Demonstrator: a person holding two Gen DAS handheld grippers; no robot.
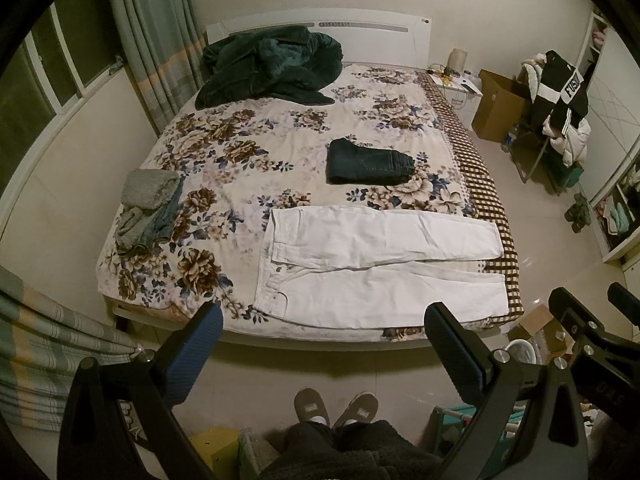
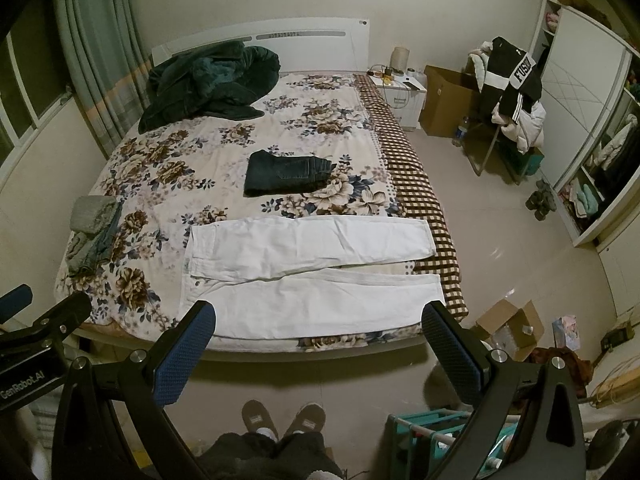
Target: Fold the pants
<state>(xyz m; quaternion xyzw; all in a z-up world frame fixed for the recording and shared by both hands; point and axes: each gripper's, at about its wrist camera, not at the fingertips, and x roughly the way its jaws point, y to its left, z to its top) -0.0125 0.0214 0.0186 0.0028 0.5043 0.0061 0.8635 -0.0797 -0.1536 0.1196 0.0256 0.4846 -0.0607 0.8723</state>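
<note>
White pants (image 1: 372, 268) lie spread flat near the front edge of the floral bed (image 1: 248, 148), waistband to the left, both legs running right. They also show in the right wrist view (image 2: 304, 272). My left gripper (image 1: 324, 340) is open and empty, held above the floor just before the bed's front edge. My right gripper (image 2: 320, 336) is open and empty too, at the same height; it also shows at the right edge of the left wrist view (image 1: 588, 304).
Folded dark jeans (image 1: 368, 162) lie mid-bed. A grey and blue clothes pile (image 1: 148, 208) sits at the left edge, a dark green blanket (image 1: 268, 66) at the headboard. Boxes (image 2: 508, 326), a clothes chair (image 2: 512, 100) and a wardrobe stand right. My slippers (image 1: 336, 404) are below.
</note>
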